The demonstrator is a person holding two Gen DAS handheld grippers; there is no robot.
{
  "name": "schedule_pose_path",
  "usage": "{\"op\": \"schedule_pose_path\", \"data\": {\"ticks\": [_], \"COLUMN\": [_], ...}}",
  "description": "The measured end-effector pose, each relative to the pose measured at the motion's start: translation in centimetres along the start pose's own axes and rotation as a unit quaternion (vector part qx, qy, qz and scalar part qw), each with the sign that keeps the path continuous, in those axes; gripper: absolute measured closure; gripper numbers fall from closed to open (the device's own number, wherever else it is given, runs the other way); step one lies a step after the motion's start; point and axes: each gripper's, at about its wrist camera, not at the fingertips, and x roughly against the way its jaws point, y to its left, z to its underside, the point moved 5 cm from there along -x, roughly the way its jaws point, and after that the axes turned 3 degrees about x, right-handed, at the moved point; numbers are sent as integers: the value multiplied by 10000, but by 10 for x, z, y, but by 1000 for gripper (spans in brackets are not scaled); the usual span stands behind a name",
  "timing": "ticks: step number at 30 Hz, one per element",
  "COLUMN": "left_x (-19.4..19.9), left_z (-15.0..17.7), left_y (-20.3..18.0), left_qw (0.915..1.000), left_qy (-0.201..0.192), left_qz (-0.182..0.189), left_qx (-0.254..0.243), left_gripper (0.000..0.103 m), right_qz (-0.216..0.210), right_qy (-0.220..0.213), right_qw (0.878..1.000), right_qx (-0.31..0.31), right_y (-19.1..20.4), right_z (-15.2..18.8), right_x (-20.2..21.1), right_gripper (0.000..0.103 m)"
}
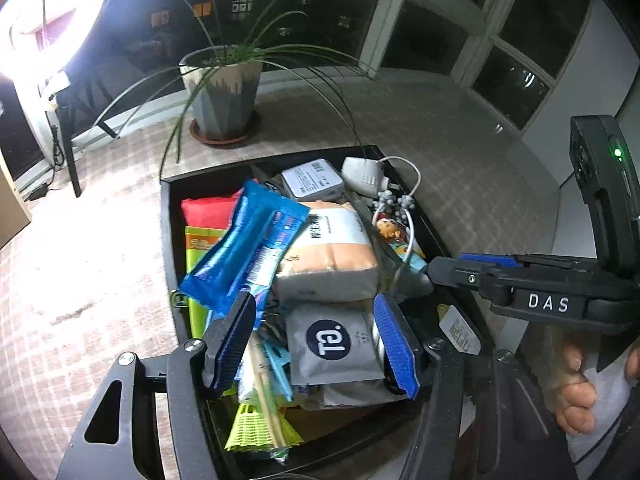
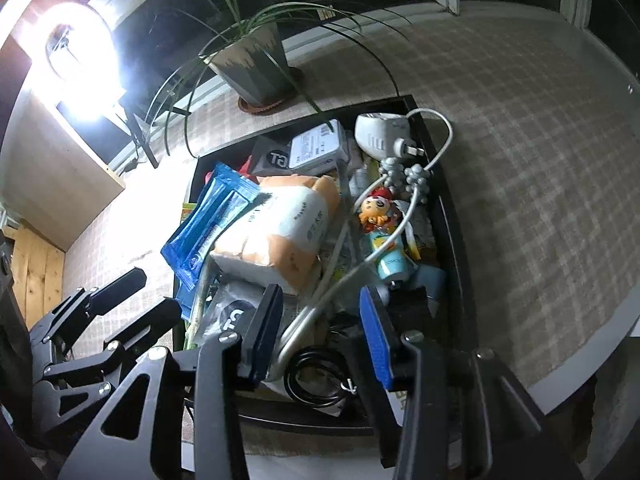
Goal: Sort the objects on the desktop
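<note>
A black tray (image 1: pixel 166 240) (image 2: pixel 452 240) is heaped with desktop objects: a blue packet (image 1: pixel 244 244) (image 2: pixel 208 232), an orange-and-white tissue pack (image 1: pixel 328 256) (image 2: pixel 276 232), a white charger (image 1: pixel 362 174) (image 2: pixel 376 132) and a cartoon-topped tube (image 1: pixel 390 232) (image 2: pixel 380 216). My left gripper (image 1: pixel 316 340) hangs open over the tray's near end. A grey logo pouch (image 1: pixel 332 344) lies below its gap, untouched by the pads. My right gripper (image 2: pixel 320 332) is open too, straddling a silver massager rod (image 2: pixel 300 328) above a coiled black cable (image 2: pixel 316 376).
A potted plant (image 1: pixel 224 96) (image 2: pixel 256 68) stands behind the tray, its long leaves drooping over it. A glaring ring light (image 1: pixel 48 20) (image 2: pixel 80 60) sits at the far left. Checked cloth (image 1: pixel 80 260) covers the table, whose edge (image 2: pixel 600 340) runs near right. A hand (image 1: pixel 576 392) grips the right tool.
</note>
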Motion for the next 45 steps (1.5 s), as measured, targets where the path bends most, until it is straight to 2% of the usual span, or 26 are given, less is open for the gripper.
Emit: {"op": "schedule_pose_path", "data": {"ticks": [9, 21, 26, 31, 40, 45], "left_x": [24, 70, 95, 119, 147, 155], "left_z": [1, 24, 41, 60, 102, 127], "left_y": [31, 107, 148, 190, 270, 311], "left_qw": [9993, 9958, 9920, 9875, 9783, 9736], "left_qy": [-243, -428, -585, -699, -651, -580], "left_qz": [-245, -671, -896, -1100, -1417, -1558], "left_qx": [119, 459, 667, 892, 1361, 1567], "left_gripper": [45, 43, 43, 34, 31, 30], "right_qz": [59, 31, 61, 110, -13, -139], "right_qy": [-119, -176, -279, -372, -416, -218], "right_qw": [9992, 9967, 9940, 9897, 9849, 9839], "right_qx": [384, 796, 1055, 1376, 1681, 1769], "right_y": [43, 132, 178, 232, 317, 354], "right_z": [-2, 13, 23, 40, 77, 98], "right_x": [4, -5, -8, -17, -43, -68], "right_gripper": [63, 63, 60, 57, 55, 55]}}
